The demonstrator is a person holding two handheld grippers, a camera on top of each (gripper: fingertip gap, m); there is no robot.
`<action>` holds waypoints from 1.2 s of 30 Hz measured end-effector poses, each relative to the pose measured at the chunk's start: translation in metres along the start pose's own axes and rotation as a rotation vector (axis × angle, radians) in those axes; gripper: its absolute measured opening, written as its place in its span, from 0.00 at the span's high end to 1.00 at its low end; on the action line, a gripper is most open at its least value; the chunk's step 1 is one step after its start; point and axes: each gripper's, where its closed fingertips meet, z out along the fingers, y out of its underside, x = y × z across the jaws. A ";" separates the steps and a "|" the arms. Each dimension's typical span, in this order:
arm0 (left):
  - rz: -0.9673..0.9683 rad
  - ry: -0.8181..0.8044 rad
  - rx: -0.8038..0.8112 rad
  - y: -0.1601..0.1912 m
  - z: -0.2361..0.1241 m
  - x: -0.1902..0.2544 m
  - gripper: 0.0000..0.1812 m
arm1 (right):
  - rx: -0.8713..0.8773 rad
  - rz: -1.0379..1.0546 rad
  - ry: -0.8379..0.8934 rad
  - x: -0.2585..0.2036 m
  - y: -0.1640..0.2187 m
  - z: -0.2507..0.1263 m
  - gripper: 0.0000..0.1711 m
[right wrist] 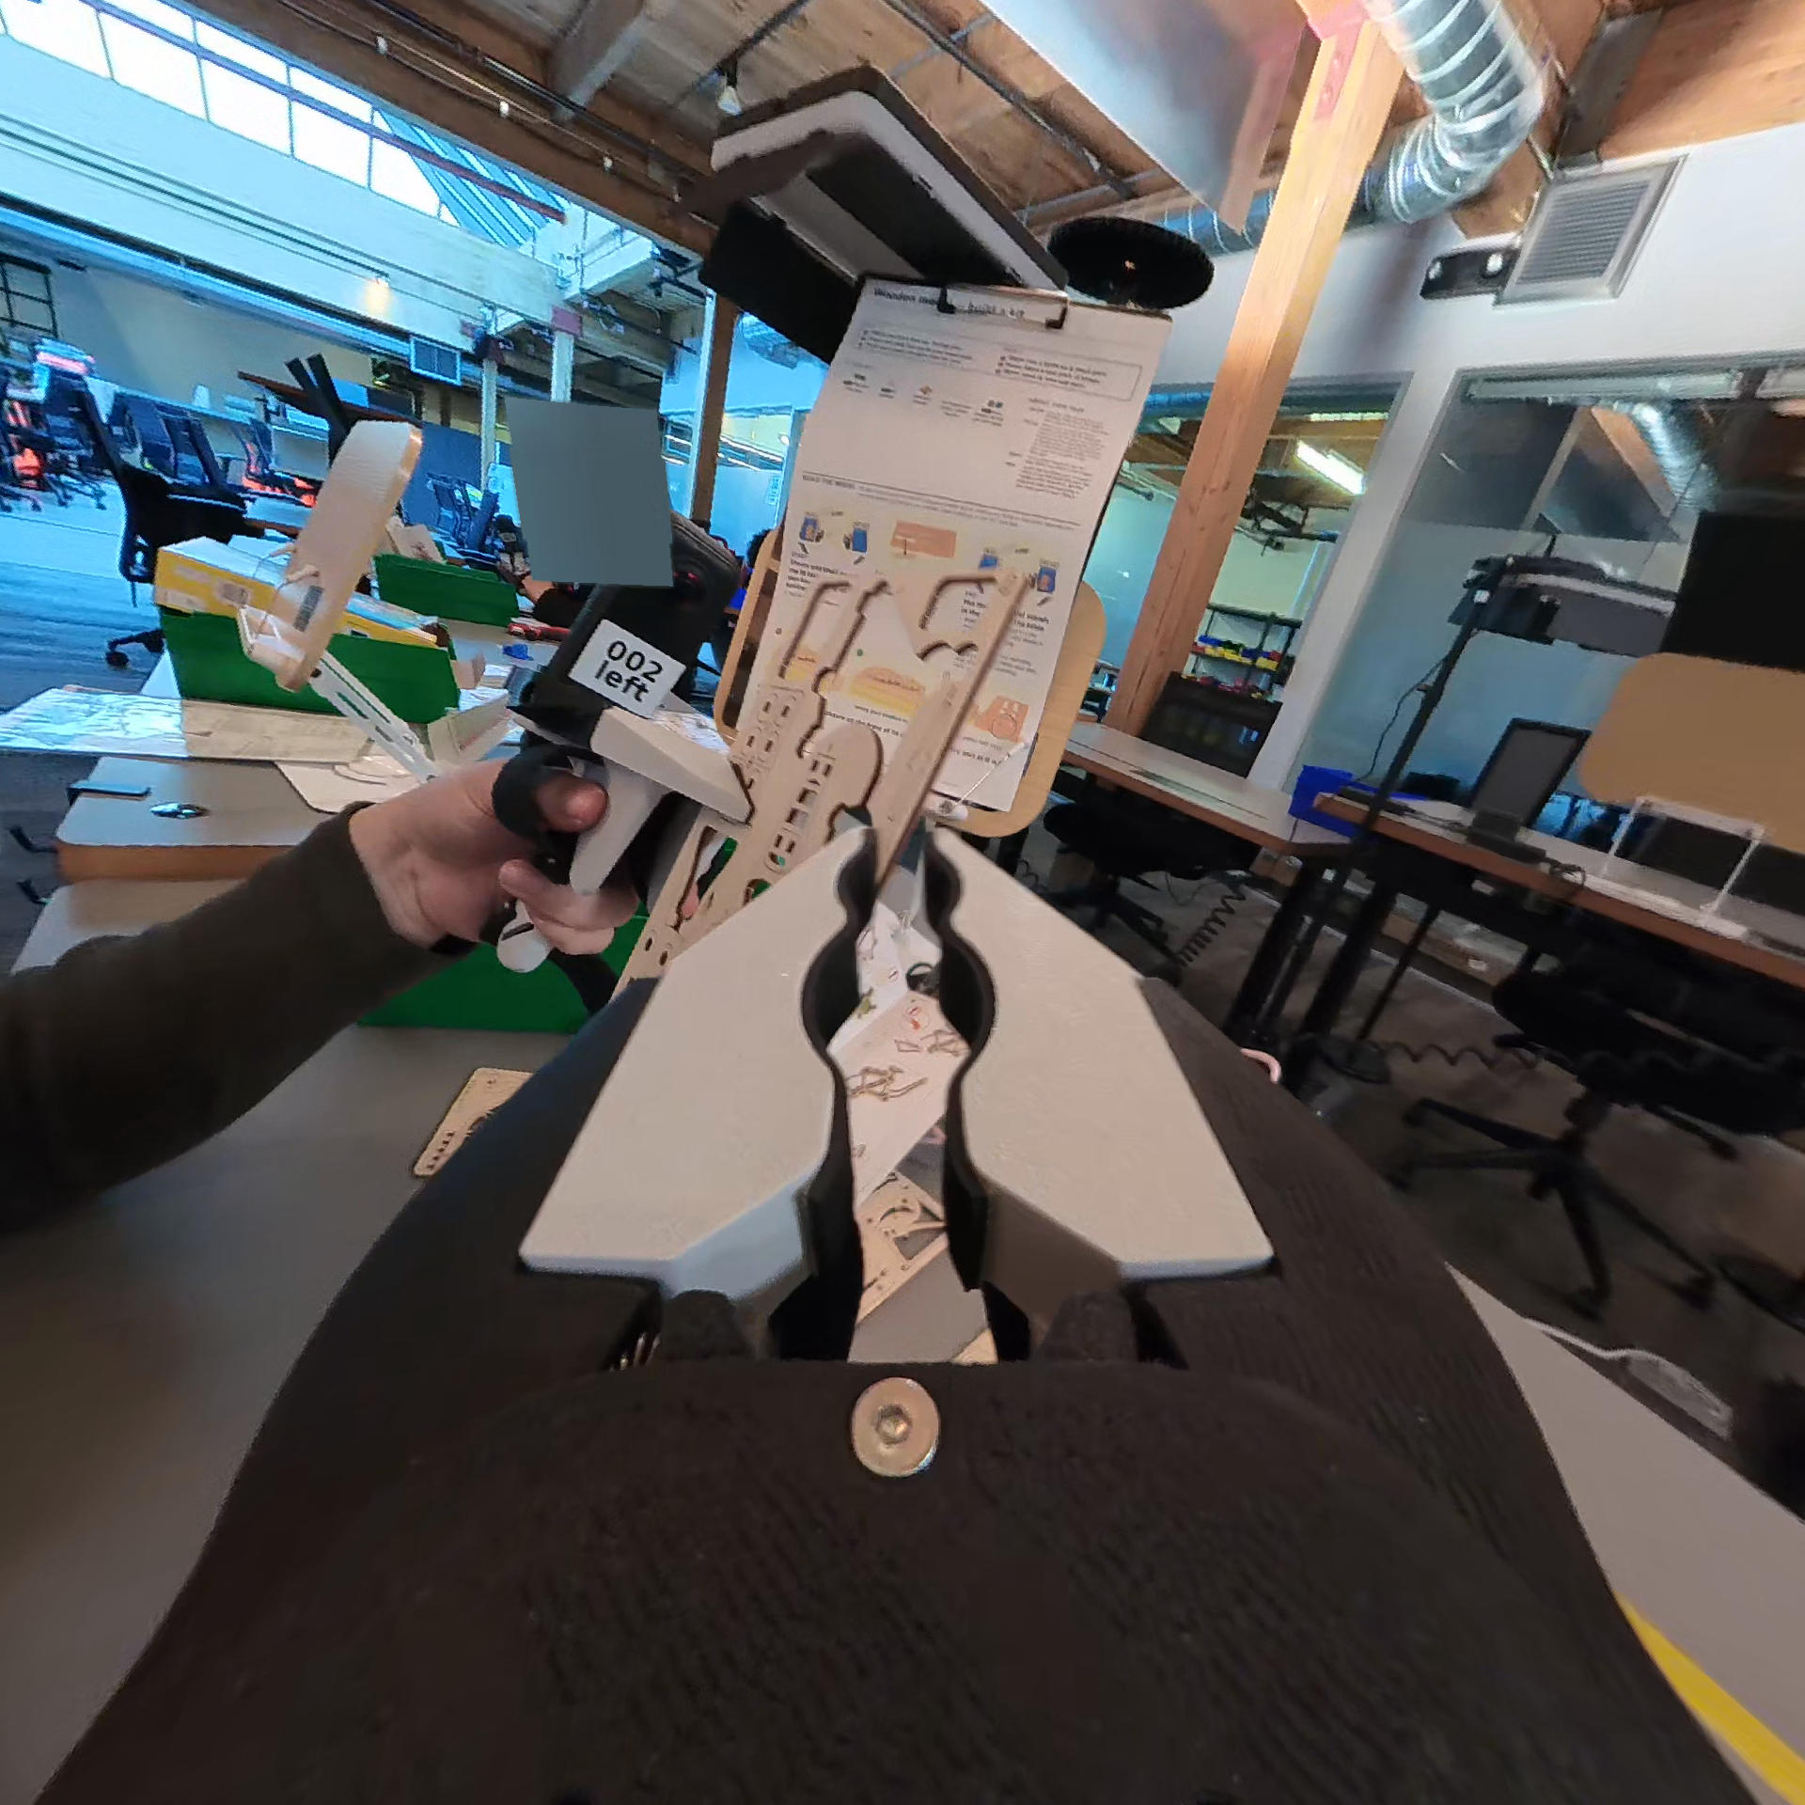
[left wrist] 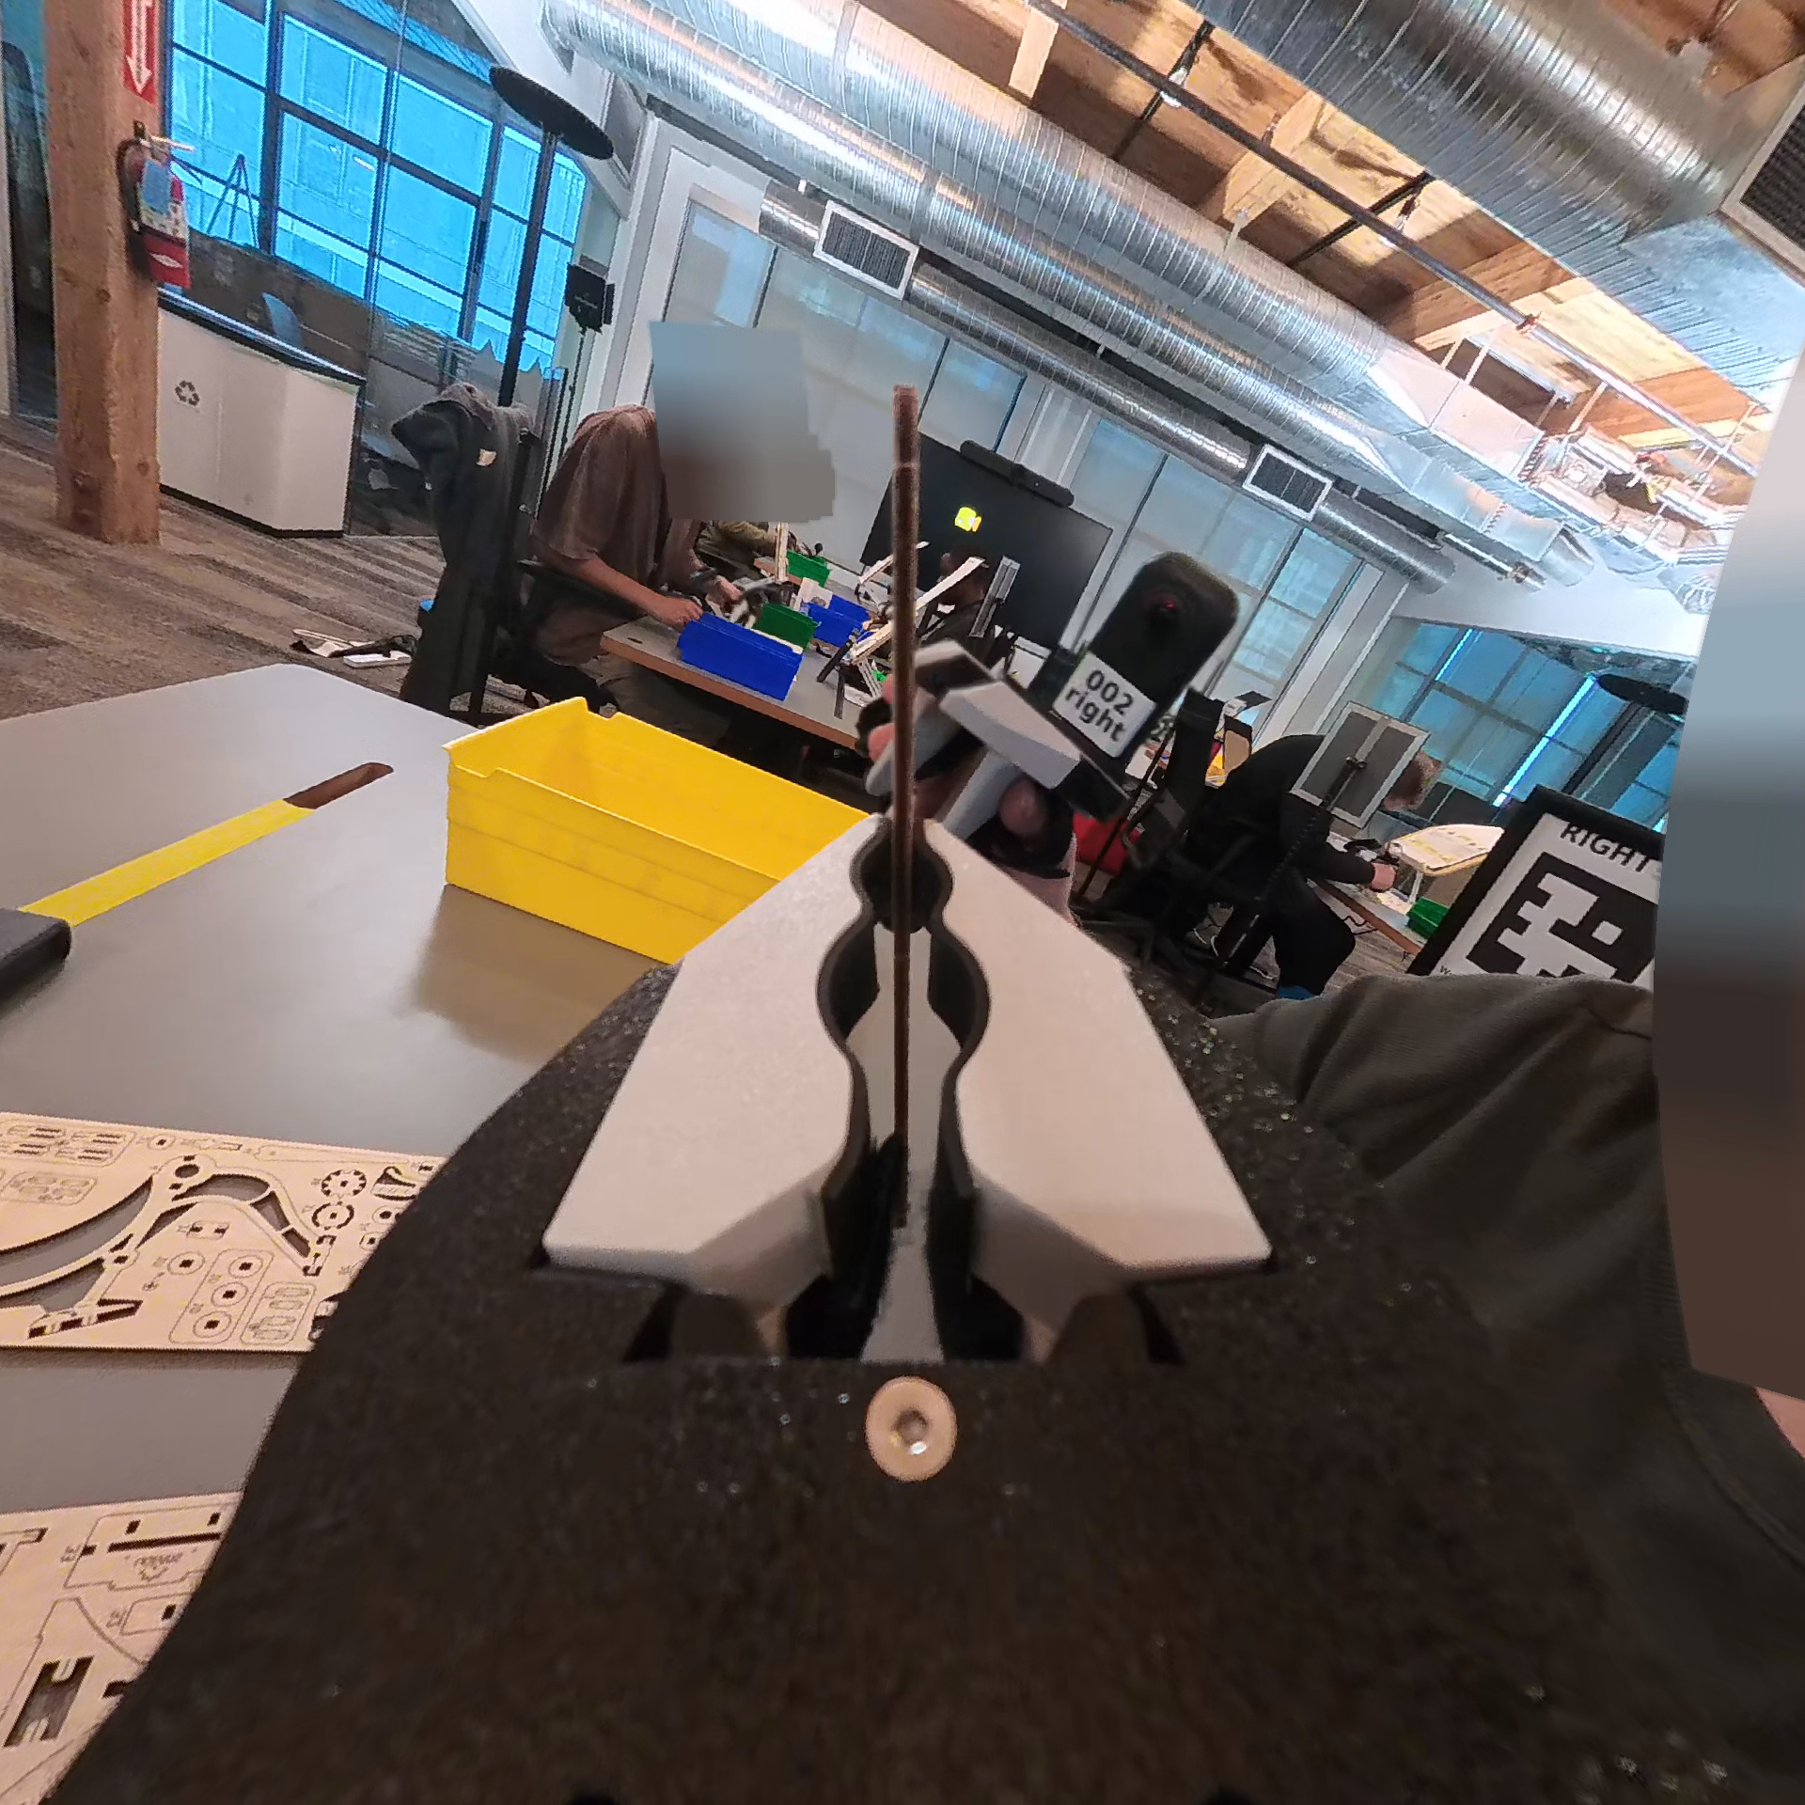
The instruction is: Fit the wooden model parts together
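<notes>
My left gripper (left wrist: pixel 903 850) is shut on a thin wooden parts sheet (left wrist: pixel 904 586) and holds it upright in the air, edge-on in the left wrist view. In the right wrist view the same sheet (right wrist: pixel 830 772) shows its cut-outs, with the left gripper (right wrist: pixel 742 791) clamped on its left edge. My right gripper (right wrist: pixel 894 850) is shut at its tips on a narrow wooden strip (right wrist: pixel 962 684) at the sheet's right side. The right gripper also shows behind the sheet in the left wrist view (left wrist: pixel 928 703). Whether the strip is still joined to the sheet is unclear.
Two more wooden parts sheets (left wrist: pixel 195 1240) (left wrist: pixel 88 1602) lie on the grey table (left wrist: pixel 293 928), near a yellow bin (left wrist: pixel 625 820). A clipboard with an instruction sheet (right wrist: pixel 986 469) stands behind, a green bin (right wrist: pixel 469 986) below it. People work at far tables. One gripper's finger ends stand about 7 cm off the other's.
</notes>
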 end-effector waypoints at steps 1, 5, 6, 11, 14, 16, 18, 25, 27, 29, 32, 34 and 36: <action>0.003 0.002 0.000 0.000 0.000 0.001 1.00 | -0.005 0.021 -0.012 0.000 0.001 0.000 0.93; 0.012 0.014 -0.002 0.000 0.000 0.004 1.00 | -0.047 0.171 -0.131 -0.011 0.011 0.005 0.88; 0.014 0.017 -0.002 0.000 0.000 0.005 1.00 | -0.061 0.213 -0.173 -0.015 0.014 0.006 0.88; 0.013 0.054 0.003 -0.001 0.001 0.011 1.00 | -0.065 0.412 -0.334 -0.030 0.019 0.008 0.97; 0.019 0.053 0.008 -0.002 0.002 0.013 1.00 | -0.032 0.525 -0.385 -0.030 0.015 0.006 1.00; 0.028 0.008 0.009 -0.002 0.004 0.009 0.99 | -0.012 0.568 -0.388 -0.026 0.014 0.006 1.00; 0.047 -0.056 0.003 -0.002 0.003 0.002 0.87 | 0.007 0.603 -0.387 -0.023 0.012 0.005 1.00; 0.035 -0.056 0.088 -0.018 -0.008 0.001 0.78 | 0.094 0.681 -0.350 -0.006 0.004 -0.001 1.00; 0.021 -0.041 0.102 -0.020 -0.010 0.001 0.80 | 0.110 0.693 -0.335 -0.001 0.003 -0.002 1.00; 0.012 -0.030 0.103 -0.020 -0.010 0.002 0.83 | 0.122 0.705 -0.329 0.001 0.002 -0.003 1.00; 0.001 -0.015 0.086 -0.016 -0.007 0.002 0.86 | 0.131 0.720 -0.328 0.003 0.002 -0.003 1.00; -0.005 -0.007 0.074 -0.013 -0.005 0.003 0.88 | 0.130 0.726 -0.327 0.003 0.003 -0.003 1.00; -0.010 -0.002 0.062 -0.010 -0.002 0.003 0.89 | 0.130 0.733 -0.330 0.003 0.003 -0.002 1.00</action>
